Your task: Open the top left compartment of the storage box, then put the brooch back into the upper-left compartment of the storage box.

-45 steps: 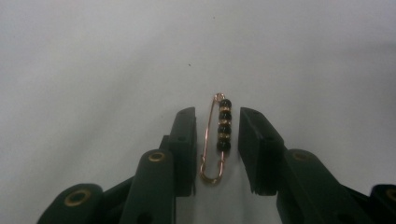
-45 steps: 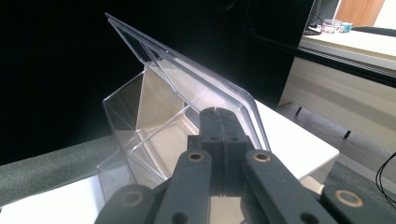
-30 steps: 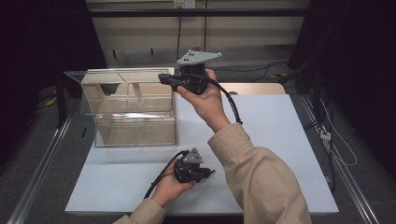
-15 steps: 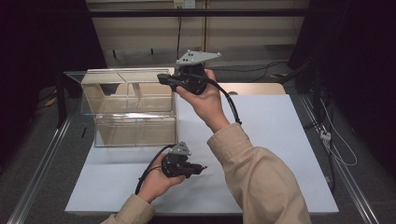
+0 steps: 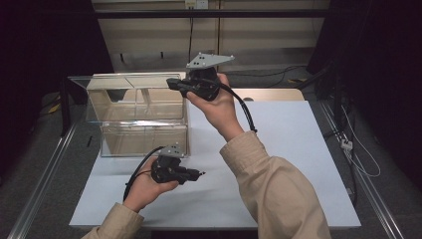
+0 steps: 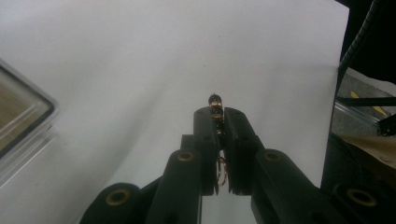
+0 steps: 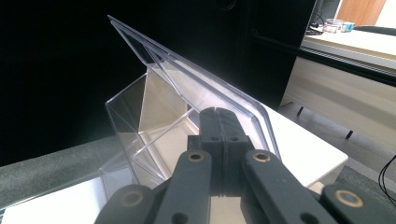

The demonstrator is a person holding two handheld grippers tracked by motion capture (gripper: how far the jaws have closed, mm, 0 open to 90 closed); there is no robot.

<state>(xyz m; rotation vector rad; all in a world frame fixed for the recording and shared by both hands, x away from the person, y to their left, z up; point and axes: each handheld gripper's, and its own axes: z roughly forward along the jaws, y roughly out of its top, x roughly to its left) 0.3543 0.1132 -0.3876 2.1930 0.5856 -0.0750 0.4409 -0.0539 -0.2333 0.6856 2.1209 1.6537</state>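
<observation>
1. Right hand-held gripper [image 5: 174,83], raised at upper centre, is clenched on the lid [image 5: 130,78] of the clear box [image 5: 142,130].
2. Left hand-held gripper [image 5: 199,174], low over the bench [image 5: 293,149] at lower left, grips a small part [image 6: 215,103].
3. The part is too small to identify.

The tiny part [image 6: 215,103] pinched in the left gripper [image 6: 217,122] was too small to identify (blurred too); the clear box [image 6: 18,119] ran off at nine o'clock.

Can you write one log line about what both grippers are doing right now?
left gripper: shut on small part, over white table | right gripper: shut on lid, holding clear box open
</observation>
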